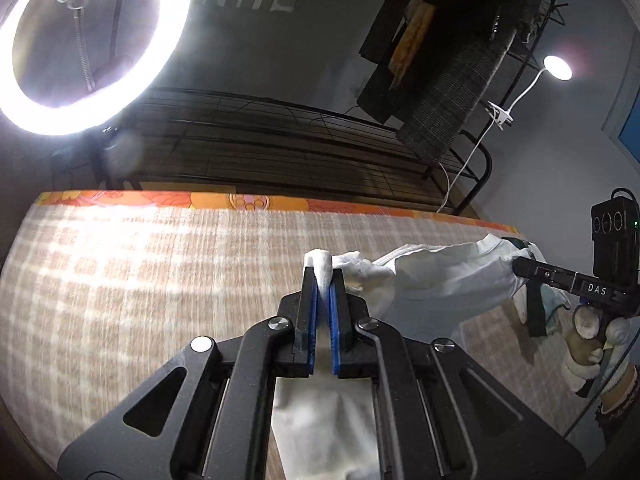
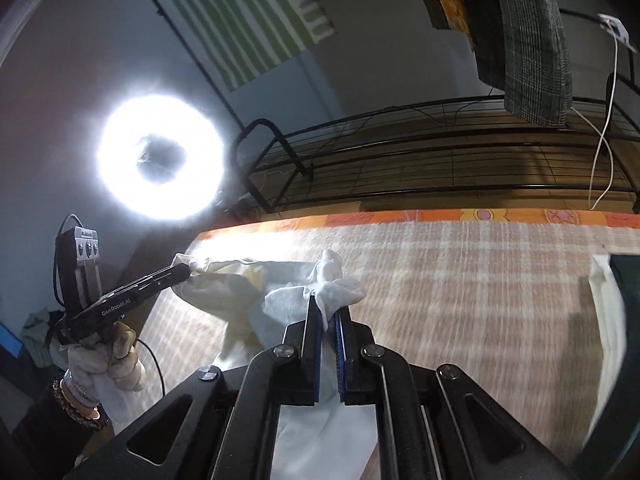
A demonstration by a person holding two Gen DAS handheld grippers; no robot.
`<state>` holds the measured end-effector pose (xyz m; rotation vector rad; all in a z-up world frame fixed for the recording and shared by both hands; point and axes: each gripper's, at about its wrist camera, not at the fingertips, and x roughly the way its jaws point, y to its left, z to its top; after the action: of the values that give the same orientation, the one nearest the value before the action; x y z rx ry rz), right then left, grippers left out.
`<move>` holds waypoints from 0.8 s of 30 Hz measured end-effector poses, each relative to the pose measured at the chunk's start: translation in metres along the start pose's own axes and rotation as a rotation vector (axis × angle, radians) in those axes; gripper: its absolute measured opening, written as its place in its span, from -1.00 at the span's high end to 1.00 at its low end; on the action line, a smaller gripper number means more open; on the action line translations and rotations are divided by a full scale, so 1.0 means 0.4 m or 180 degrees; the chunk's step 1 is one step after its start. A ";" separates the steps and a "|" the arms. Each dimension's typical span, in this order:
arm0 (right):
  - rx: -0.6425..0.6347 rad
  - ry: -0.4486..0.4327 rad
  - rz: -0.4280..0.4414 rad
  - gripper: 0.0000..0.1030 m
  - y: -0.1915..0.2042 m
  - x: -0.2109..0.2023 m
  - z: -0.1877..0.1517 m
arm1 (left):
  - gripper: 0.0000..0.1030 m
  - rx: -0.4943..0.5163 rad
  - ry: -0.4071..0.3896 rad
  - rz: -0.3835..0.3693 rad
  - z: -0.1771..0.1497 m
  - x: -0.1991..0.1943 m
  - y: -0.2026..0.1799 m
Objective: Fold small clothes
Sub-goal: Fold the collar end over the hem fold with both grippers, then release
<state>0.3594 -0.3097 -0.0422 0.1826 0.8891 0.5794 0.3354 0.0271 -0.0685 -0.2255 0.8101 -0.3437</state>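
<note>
A small white garment [image 1: 432, 280] hangs stretched in the air above the checked bedcover [image 1: 140, 272]. My left gripper [image 1: 323, 274] is shut on one bunched end of it, white cloth poking out past the blue pads. In the right wrist view my right gripper [image 2: 329, 306] is shut on the other bunched end of the white garment [image 2: 280, 280]. Each view shows the other gripper at its side: the right gripper [image 1: 516, 265] far right, the left gripper [image 2: 188, 270] at the left, both held by gloved hands. More cloth hangs below each gripper.
A bright ring light [image 1: 92, 44] stands at the bed's far left. Behind the bed is a black wire rack [image 1: 280, 148] with hanging clothes [image 1: 444, 92] and a small clip lamp [image 1: 557, 67]. A folded pale cloth [image 2: 606, 300] lies at the right edge of the bedcover.
</note>
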 end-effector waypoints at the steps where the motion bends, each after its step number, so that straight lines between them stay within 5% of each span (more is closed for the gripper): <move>1: -0.0018 0.0010 -0.0011 0.94 0.010 -0.014 -0.015 | 0.94 0.0014 0.0004 0.0007 -0.023 -0.026 -0.007; 15: -0.0354 0.0312 -0.0197 0.94 0.131 -0.107 -0.373 | 0.94 0.0135 0.0258 0.0132 -0.367 -0.170 -0.052; 24: -0.0464 0.0263 -0.0467 0.95 0.128 -0.140 -0.467 | 0.94 0.0317 0.0271 0.0233 -0.443 -0.216 -0.066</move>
<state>0.1667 -0.3137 -0.1015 -0.0387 0.9281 0.5152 0.1436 0.0245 -0.1211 -0.0883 0.8806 -0.3255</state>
